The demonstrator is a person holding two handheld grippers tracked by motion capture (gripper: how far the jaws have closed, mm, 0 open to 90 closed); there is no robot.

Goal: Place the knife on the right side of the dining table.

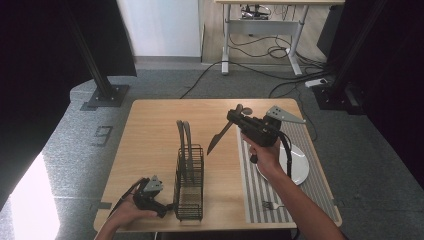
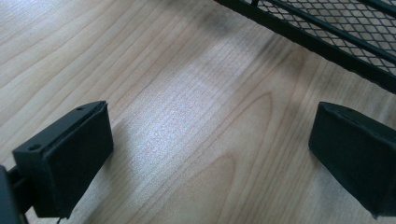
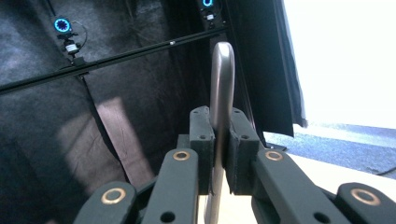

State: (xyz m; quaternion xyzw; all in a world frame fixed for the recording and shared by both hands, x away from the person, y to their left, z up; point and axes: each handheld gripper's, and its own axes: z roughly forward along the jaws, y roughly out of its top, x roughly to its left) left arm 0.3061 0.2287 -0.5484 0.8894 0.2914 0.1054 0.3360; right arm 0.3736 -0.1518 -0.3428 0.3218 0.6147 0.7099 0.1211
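Observation:
My right gripper (image 1: 233, 118) is held above the table's middle right, shut on a knife (image 1: 216, 141) whose dark blade slants down and left toward the table. In the right gripper view the knife's metal handle (image 3: 221, 84) stands clamped in my right gripper (image 3: 219, 140). A black wire rack (image 1: 190, 182) stands on the table's middle front, with two thin grey curved pieces (image 1: 184, 136) upright at its far end. My left gripper (image 1: 166, 209) rests low by the rack's near left corner. Its view shows the left gripper (image 2: 210, 144) open over bare wood, the rack's mesh (image 2: 327, 32) just ahead.
A striped placemat (image 1: 250, 190) lies along the table's right side with a white plate (image 1: 299, 167) on it and a fork (image 1: 272, 205) near the front edge. The wooden table (image 1: 150, 130) is bare left of the rack. Black stands and cables are on the floor beyond.

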